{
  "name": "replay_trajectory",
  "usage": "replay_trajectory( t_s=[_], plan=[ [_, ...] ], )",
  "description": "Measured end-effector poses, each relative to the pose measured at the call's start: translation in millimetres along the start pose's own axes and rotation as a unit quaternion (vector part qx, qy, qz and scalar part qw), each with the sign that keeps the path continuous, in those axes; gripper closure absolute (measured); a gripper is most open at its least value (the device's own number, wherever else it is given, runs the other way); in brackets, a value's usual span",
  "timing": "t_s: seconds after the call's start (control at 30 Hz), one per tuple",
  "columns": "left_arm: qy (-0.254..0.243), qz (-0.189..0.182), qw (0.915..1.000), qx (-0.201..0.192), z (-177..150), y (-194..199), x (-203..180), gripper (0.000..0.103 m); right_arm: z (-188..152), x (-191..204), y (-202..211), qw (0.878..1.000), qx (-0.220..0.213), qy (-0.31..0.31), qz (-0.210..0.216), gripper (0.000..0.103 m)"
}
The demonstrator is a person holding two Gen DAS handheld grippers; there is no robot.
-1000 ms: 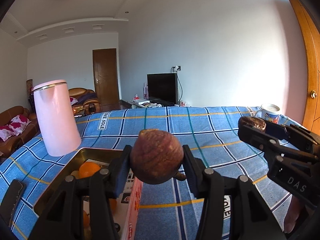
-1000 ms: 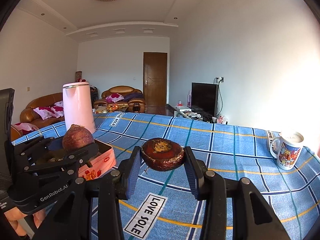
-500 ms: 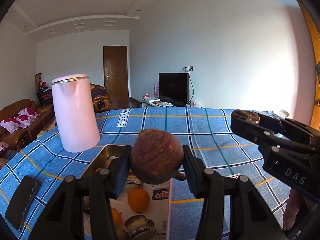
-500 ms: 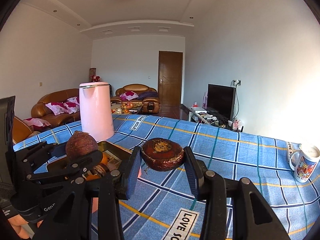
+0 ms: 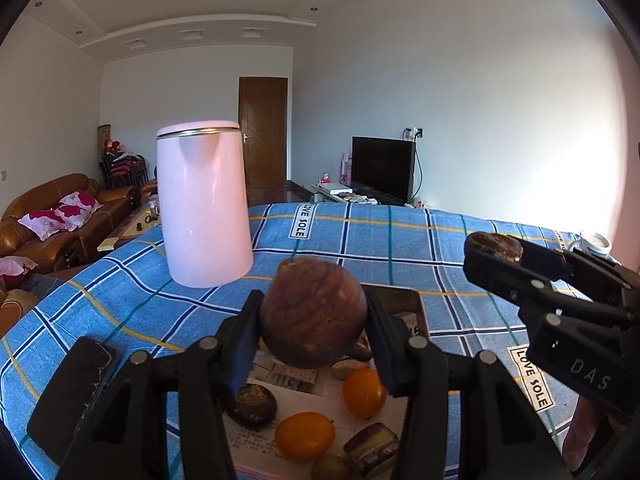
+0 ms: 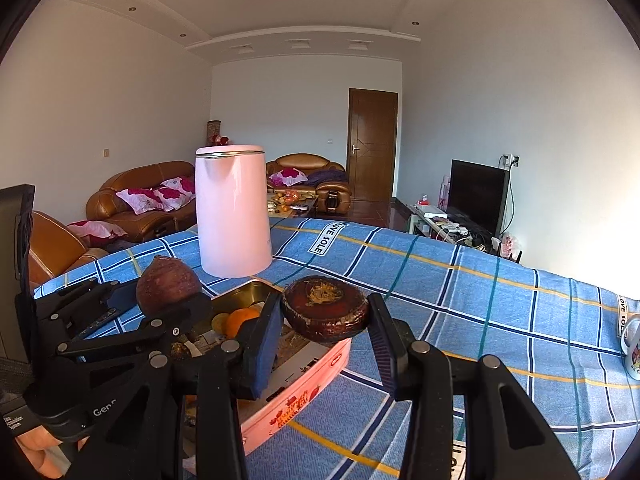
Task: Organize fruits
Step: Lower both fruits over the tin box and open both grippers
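Blue plaid tablecloth (image 5: 400, 248) is carrying a pink kettle (image 5: 204, 204) and fruit tin (image 6: 296, 380); above it, left gripper (image 5: 314, 332) is clamping a round brown fruit (image 5: 314, 316), right gripper (image 6: 324, 332) a flat dark fruit (image 6: 325, 312).

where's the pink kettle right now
The pink kettle stands upright on the blue plaid cloth, left of centre in the left wrist view, just beyond the fruit tin.

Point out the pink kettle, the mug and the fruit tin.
pink kettle (image 6: 234, 216), right wrist view, middle of its body.
mug (image 6: 634, 346), right wrist view, its printed side.
fruit tin (image 6: 296, 404), right wrist view, its pink outer wall.
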State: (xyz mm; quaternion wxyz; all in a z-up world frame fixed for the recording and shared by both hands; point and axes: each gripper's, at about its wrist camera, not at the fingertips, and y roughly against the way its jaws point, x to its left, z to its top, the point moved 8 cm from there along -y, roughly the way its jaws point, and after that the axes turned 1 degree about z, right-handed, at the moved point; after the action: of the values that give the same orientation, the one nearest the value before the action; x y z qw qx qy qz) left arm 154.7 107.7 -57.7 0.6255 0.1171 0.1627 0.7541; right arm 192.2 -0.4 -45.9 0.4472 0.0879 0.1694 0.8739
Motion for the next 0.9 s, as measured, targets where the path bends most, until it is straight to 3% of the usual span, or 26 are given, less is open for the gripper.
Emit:
replay_trajectory(
  t_s=[0.47,0.9],
  plan=[
    [0.009,0.007,0.9992,0.038,-12,-21,32,0.052,-10,27,-52,0.998,0.062,-0.003,0.029,0.059],
    [-0.008,-0.004,0.9975,0.070,-19,-32,34,0.052,-26,36,-81,0.992,0.116,-0.019,0.035,0.058]
  ],
)
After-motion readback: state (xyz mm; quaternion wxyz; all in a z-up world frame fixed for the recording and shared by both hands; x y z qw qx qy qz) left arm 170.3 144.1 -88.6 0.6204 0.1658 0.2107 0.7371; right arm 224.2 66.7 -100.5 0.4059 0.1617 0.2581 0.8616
